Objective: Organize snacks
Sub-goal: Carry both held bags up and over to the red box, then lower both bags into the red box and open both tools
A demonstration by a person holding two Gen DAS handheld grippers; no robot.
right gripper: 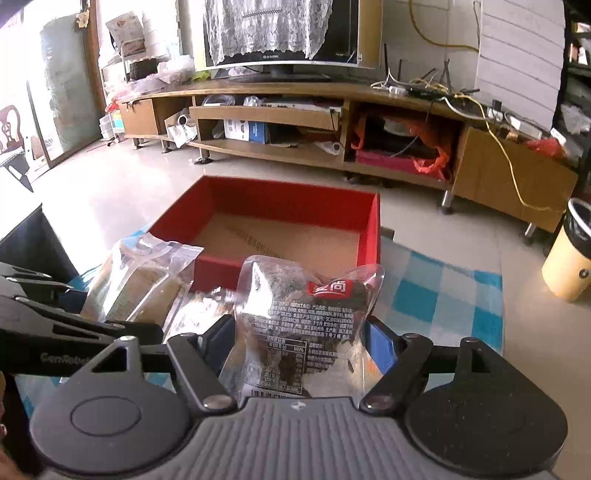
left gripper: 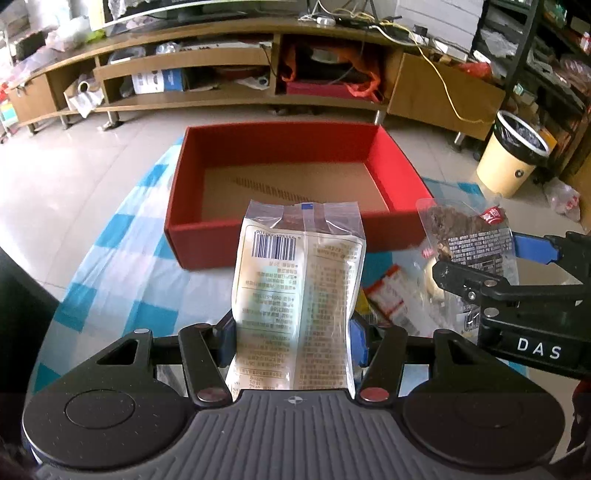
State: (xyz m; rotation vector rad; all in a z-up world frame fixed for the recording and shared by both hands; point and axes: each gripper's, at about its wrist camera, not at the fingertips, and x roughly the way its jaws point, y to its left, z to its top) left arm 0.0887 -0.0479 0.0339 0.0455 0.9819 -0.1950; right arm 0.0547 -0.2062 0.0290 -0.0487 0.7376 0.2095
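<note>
Room: living room as I see it through both wrist cameras, pale tiled floor, a long wooden TV cabinet along the far wall with cluttered shelves, cables on top, and a lace-draped screen above it.
Surface: table under a blue-and-white checked cloth, reaching from my grippers out to the box.
Red box: open-topped, brown cardboard floor, nothing inside that I can make out; it sits on the cloth straight ahead of both grippers.
Bin: cream, black liner, on the floor to the right, well apart from the table.
Left gripper: I have it clenched on the pale snack packet, blue pads pressing its lower sides; the packet stands upright, printed back and barcode toward the camera, top seal in front of the box's near wall.
Right gripper: gripping the clear packet with dark contents and a red label, held upright, its top overlapping the box's near edge in the right wrist view.
Gripper relation: side by side; each shows at the edge of the other's view, both packets lifted off the cloth.
Loose snacks: a few more wrappers lie on the cloth between the grippers, red-and-white print; too blurred for me to say what they are.
</note>
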